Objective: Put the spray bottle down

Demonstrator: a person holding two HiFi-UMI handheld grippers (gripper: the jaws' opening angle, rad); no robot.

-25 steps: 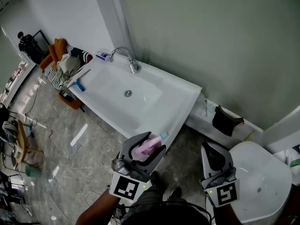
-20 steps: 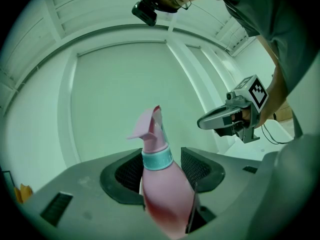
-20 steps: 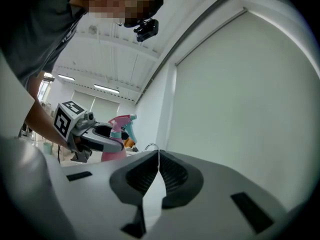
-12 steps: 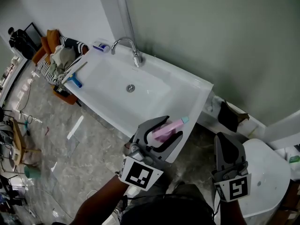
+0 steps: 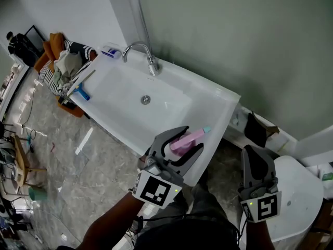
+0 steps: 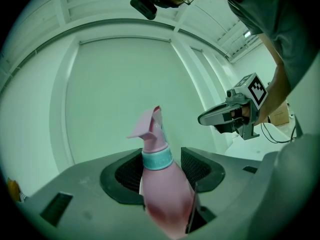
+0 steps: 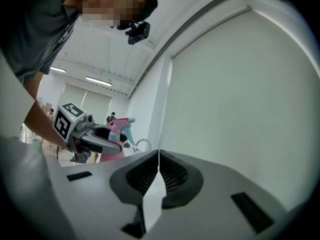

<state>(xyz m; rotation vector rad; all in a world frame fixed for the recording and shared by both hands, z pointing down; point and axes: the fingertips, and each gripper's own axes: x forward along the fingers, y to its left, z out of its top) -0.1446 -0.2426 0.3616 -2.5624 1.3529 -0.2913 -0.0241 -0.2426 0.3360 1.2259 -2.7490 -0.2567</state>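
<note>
Head view: the left claw (image 5: 191, 139) is clamped on the pink spray bottle (image 5: 183, 141), its pads pressing the body just below the teal collar. The bottle is carried in the air over the near corner of the white sink (image 5: 221, 97), at the end away from the pile of clothes (image 5: 66, 65). It does not rest on the sink. The right gripper view shows the bottle roughly upright in the grip, with the pink body hanging below the jaws and the trigger head rising above them.

The right claw (image 5: 253, 150) is pressed together with nothing between its jaws. It hangs beyond that same corner of the sink, well apart from the bottle and beside a white rounded fixture (image 5: 304, 189).

The faucet (image 5: 139, 53) stands on the sink's far rim, against the wall. A blue-handled tool (image 5: 82, 92) lies at the sink's end beside the clothes. A dark cloth (image 5: 256, 131) sits on the low ledge just past the sink's other end.
</note>
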